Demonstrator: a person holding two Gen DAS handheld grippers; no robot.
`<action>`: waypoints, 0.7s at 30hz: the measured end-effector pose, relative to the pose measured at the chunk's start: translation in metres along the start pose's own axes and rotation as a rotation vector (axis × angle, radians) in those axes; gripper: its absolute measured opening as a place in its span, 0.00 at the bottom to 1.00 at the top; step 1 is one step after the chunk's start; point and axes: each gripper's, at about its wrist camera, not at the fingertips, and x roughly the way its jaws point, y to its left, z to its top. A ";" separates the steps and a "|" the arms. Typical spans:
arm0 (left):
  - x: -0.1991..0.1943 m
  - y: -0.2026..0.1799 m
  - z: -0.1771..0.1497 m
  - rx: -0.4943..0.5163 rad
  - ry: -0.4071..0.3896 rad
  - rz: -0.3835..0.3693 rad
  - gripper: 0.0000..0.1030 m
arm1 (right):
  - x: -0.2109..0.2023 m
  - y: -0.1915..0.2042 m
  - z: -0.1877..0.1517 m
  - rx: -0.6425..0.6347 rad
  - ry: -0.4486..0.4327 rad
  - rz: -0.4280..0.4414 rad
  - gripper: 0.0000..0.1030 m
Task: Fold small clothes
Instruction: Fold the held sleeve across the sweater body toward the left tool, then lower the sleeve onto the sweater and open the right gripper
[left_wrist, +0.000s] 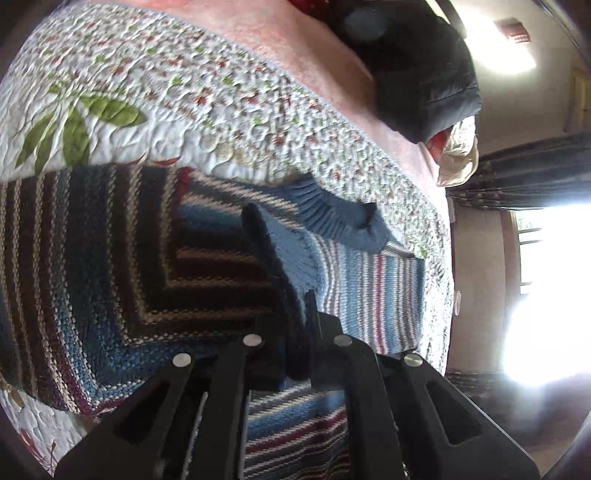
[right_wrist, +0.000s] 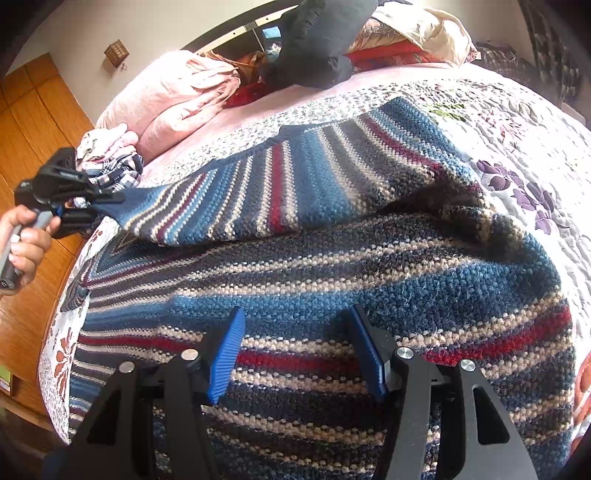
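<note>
Left gripper is clamped on the sweater's blue edge. Right gripper hovers spread wide over the sweater on the quilt.

Left claw clamped tight, held by a hand; right claw spread wide

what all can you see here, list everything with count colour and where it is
sweater: 1, striped blue, cream, dark and red, spread on the bed, one blue ribbed edge lifted
quilt: 1, white with floral print, covering the bed under the sweater
pink bedding: 1 bundle, pink, far end of the bed
dark garment: 1, dark navy or black, far end of the bed
checked cloth: 1, dark and white, by the pink bundle
left gripper: 1, black, shut on the sweater's ribbed edge
right gripper: 1, black with blue pads, open over the sweater
hand: 1, holding the left gripper's handle
</note>
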 end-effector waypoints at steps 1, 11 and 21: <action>0.009 0.006 -0.002 0.008 0.014 0.040 0.07 | 0.000 0.000 0.000 0.000 0.000 -0.001 0.57; -0.034 -0.022 -0.018 0.093 -0.222 0.126 0.28 | 0.000 0.000 0.000 0.003 0.000 -0.001 0.57; 0.030 0.012 -0.032 -0.040 -0.100 0.061 0.16 | 0.000 0.000 -0.002 -0.008 -0.002 -0.001 0.59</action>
